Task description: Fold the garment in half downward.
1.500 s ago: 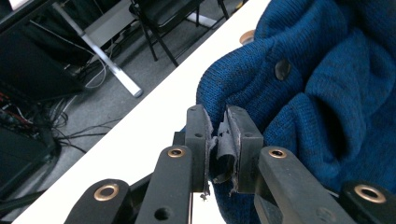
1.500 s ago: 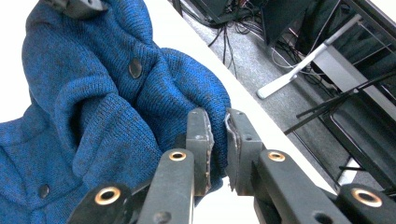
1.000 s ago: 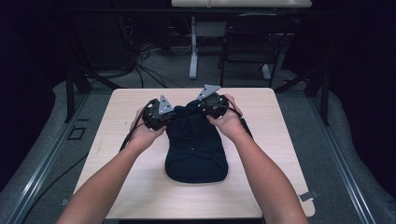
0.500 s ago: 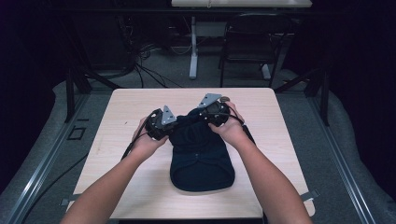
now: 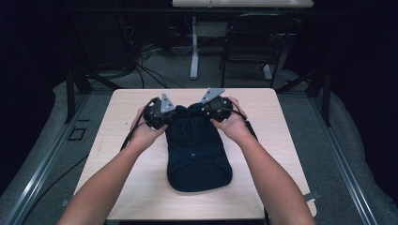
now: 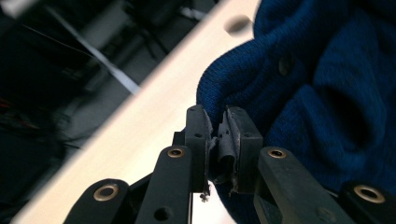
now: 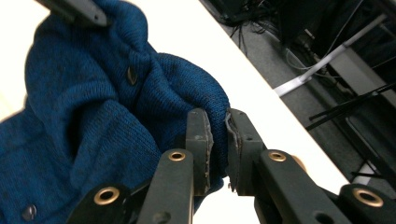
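A dark blue knitted garment point(image 5: 199, 154) with buttons point(image 7: 132, 74) lies folded lengthwise on the light wooden table point(image 5: 281, 140). Both grippers hold its far end, raised a little off the table. My left gripper point(image 5: 171, 116) is shut on the far left corner, and the left gripper view shows a fold of blue knit point(image 6: 243, 79) pinched between the jaws point(image 6: 217, 133). My right gripper point(image 5: 206, 110) is shut on the far right corner, with the knit edge point(image 7: 205, 98) caught between the jaws point(image 7: 218, 137). The garment's near end rests on the table.
Bare tabletop lies on both sides of the garment and beyond it. Behind the table stand a dark chair point(image 5: 248, 42) and a white desk leg point(image 5: 194, 51), with cables point(image 5: 150, 70) on the floor. Metal rails point(image 5: 42, 159) run along the floor at the left.
The garment has bunched into a rounder, thicker shape and its near end lies closer to the table's front edge. Both grippers keep their hold on the far end.
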Demonstrator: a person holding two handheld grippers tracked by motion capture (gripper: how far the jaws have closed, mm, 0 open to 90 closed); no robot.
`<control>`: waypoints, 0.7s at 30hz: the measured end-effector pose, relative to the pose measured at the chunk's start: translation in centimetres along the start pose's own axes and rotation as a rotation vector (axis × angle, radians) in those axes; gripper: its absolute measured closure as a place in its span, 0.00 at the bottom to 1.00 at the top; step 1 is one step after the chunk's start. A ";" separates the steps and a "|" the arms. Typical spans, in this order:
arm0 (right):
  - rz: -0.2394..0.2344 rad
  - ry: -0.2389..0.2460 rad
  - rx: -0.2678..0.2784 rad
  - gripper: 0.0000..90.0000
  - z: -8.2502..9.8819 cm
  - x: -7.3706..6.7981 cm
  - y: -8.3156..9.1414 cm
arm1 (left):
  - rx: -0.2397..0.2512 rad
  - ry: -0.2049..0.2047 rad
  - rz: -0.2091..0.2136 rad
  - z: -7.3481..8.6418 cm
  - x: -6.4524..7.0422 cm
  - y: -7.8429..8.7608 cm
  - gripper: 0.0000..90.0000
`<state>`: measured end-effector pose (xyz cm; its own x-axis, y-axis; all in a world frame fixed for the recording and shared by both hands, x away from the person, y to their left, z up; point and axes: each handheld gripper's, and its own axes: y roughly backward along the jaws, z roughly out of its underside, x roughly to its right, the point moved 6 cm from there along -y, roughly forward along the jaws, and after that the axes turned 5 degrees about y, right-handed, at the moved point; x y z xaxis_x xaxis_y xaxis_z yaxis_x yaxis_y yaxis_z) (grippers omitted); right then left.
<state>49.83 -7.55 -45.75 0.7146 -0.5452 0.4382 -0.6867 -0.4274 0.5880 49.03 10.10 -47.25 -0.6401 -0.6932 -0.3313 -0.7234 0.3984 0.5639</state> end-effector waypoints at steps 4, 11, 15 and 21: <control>0.075 -0.008 0.078 0.88 -1.7 1.2 1.6 | 0.107 -0.063 -0.115 -3.5 -1.3 2.8 0.89; 0.083 0.030 0.083 0.87 -0.2 -0.3 2.2 | 0.073 -0.112 -0.053 -1.1 1.0 2.2 0.89; 0.032 0.042 0.047 0.87 1.8 -2.1 1.3 | 0.028 -0.094 -0.017 1.4 2.3 0.7 0.89; -0.003 0.053 0.030 0.87 3.2 -3.8 0.8 | 0.020 -0.076 0.017 3.1 3.4 0.2 0.89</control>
<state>46.10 -8.17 -49.11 0.7219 -0.5053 0.4728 -0.6880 -0.4503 0.5691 45.89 9.69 -50.63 -0.6698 -0.6387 -0.3788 -0.7166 0.4223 0.5552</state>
